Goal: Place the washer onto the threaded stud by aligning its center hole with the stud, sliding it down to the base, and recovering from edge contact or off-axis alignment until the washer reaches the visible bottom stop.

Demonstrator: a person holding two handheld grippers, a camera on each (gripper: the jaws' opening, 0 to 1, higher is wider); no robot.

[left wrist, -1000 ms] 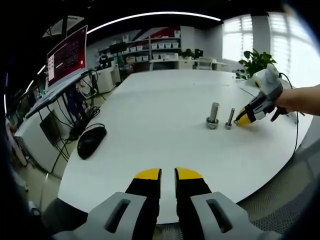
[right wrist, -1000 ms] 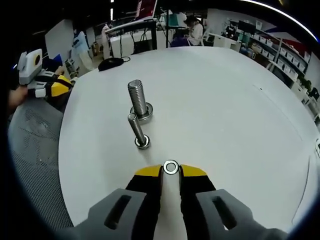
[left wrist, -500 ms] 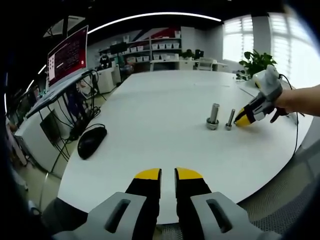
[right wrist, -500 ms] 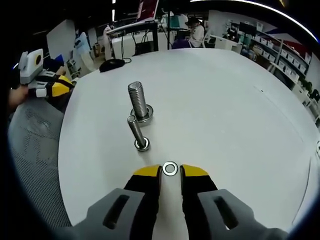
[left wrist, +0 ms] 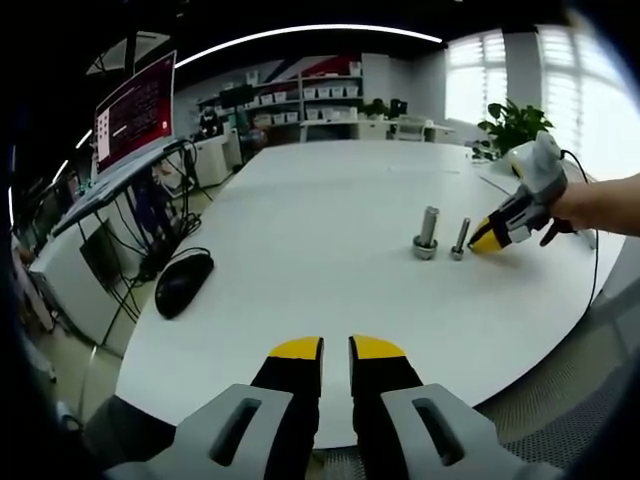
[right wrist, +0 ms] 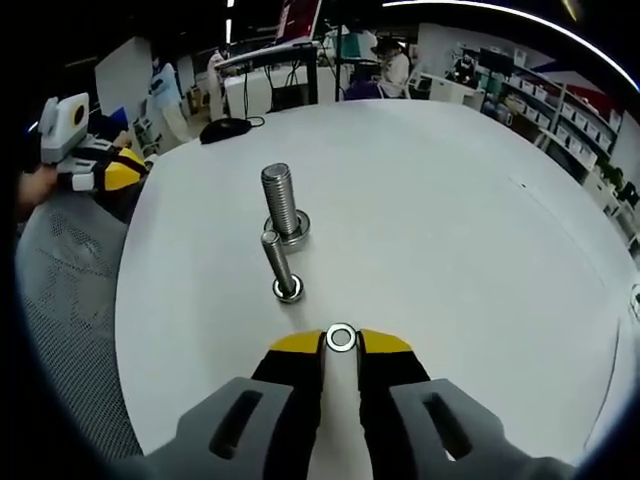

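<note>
In the right gripper view my right gripper (right wrist: 341, 342) is shut on a small steel washer (right wrist: 341, 338), held at its yellow tips. Just beyond the tips a thin threaded stud (right wrist: 280, 266) stands upright on the white table (right wrist: 450, 220). Behind it stands a thicker threaded stud (right wrist: 283, 205) on a wide base. The left gripper view shows the right gripper (left wrist: 487, 238) close beside the thin stud (left wrist: 460, 238) and the thick stud (left wrist: 427, 232). My left gripper (left wrist: 336, 350) hangs over the table's near edge, jaws nearly together with nothing between them.
A black computer mouse (left wrist: 183, 281) lies at the table's left edge. A laptop (left wrist: 130, 115) sits on a stand beyond it. A cable (left wrist: 592, 250) trails near the table's right edge, and a plant (left wrist: 512, 120) stands at the far right. Shelves line the back wall.
The right gripper view has shifted slightly; the studs sit a little nearer its centre. The washer stays held at the tips. The left gripper has not moved.
</note>
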